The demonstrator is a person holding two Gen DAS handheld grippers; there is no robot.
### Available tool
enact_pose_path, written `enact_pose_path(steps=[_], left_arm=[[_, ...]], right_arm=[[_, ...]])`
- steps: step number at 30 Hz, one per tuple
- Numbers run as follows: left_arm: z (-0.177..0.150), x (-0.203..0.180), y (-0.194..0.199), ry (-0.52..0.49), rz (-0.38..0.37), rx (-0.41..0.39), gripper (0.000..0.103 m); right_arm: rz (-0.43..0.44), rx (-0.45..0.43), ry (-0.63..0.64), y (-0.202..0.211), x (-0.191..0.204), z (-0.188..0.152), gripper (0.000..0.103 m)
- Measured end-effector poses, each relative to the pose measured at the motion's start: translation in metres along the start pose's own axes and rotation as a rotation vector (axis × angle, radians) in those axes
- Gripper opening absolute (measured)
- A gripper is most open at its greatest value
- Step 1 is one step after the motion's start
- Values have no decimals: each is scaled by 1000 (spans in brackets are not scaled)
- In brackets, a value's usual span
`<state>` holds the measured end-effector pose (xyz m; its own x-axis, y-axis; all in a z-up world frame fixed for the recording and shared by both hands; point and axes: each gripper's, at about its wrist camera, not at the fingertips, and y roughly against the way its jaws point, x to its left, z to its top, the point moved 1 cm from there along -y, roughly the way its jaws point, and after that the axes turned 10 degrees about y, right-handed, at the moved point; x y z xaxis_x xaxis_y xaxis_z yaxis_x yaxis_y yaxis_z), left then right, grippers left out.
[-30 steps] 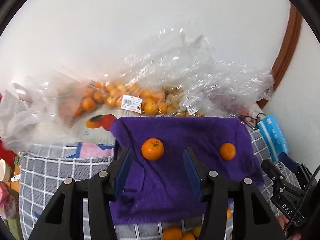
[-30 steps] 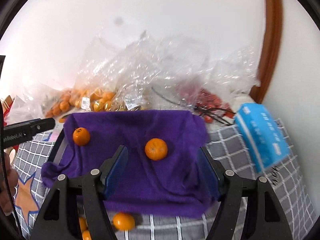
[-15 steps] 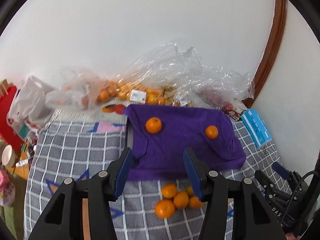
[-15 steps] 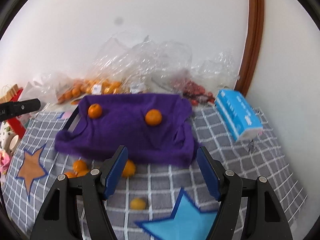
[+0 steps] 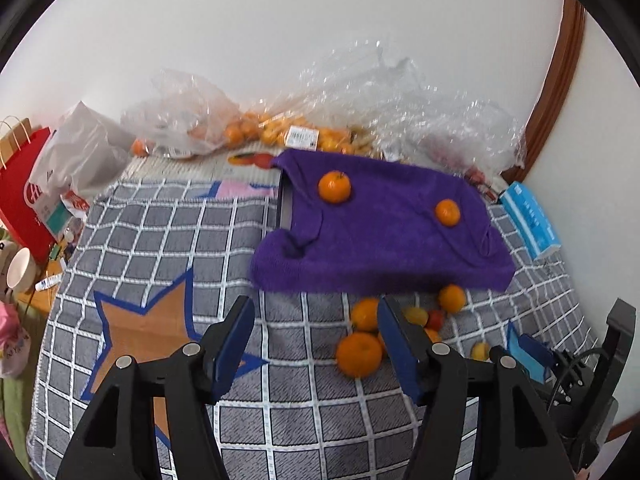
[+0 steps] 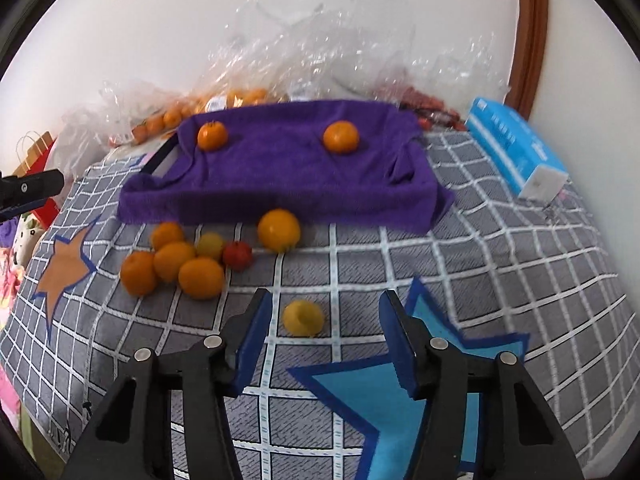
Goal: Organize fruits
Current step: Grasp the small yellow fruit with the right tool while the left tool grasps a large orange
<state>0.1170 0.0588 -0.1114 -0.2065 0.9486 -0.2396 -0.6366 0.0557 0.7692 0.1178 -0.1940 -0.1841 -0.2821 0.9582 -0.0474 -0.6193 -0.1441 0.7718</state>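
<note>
Left gripper point(image 5: 316, 344): jaws spread wide, nothing held, nothing touched; it hangs above the checked cloth point(image 5: 168, 240). Right gripper point(image 6: 326, 340): jaws likewise wide apart and empty, with a small yellow fruit point(image 6: 303, 317) lying on the cloth between the fingertips, not in contact. Worktop is covered by the grey cloth with white grid lines, an orange star point(image 5: 148, 320) and a blue star point(image 6: 384, 392) printed on it. A purple towel point(image 6: 288, 168) is draped over a raised tray at 12 o'clock in the right wrist view; two mandarins sit on it, one at its left point(image 6: 212, 135), one at its right point(image 6: 341, 137), well apart. Loose fruit cluster point(image 6: 180, 260) lies on the cloth just in front of the towel, at 10 o'clock from the right gripper: several orange mandarins, one small red fruit point(image 6: 237, 255), one larger yellow-orange fruit point(image 6: 279, 230) touching the towel's edge. Behind the towel, against a white wall, crumpled clear plastic bags point(image 6: 320, 48) hold more orange fruit. A blue tissue pack point(image 6: 516, 152) lies at 2 o'clock; a brown wooden frame point(image 6: 532, 32) runs up the wall beyond it.
</note>
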Motion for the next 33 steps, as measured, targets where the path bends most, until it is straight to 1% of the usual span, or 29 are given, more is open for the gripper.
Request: enact_pose_path(steps=[5,7,9,11,12,15,21,26,30,33], left_arm=[[-12,7,-12,10,-2,39,62],[-17,8,-15,6,-6,51,62],[-21,7,-19,-6,-9,63,62],[-25,4,-23,-20,-16,73,62],[-27,2,-26,-22,-21,80,62],[-33,-2,-36,-24,-50,117,62],[-44,-11,-48,-59,-54,145,62],[-47,-16,-64,-69,-42,178,62],[-49,-20,-75,-92,-42,197,61],[-49,-22,-81,-91,-50,205,60]], right_arm=[[27,32,15,-16,8,-7,52],[27,45,25,-22,11,-9,47],[43,62,25,-28,12,-12,34],[31,51,28,-29,13,-14,31],[30,50,36,-28,13,-14,27],[30,46,39,-25,11,-15,27],[28,34,20,-21,3,-17,27],[5,29,9,-15,-3,-13,27],[-24,17,-2,-8,-10,-7,27],[-45,14,-14,-3,-15,-4,27]])
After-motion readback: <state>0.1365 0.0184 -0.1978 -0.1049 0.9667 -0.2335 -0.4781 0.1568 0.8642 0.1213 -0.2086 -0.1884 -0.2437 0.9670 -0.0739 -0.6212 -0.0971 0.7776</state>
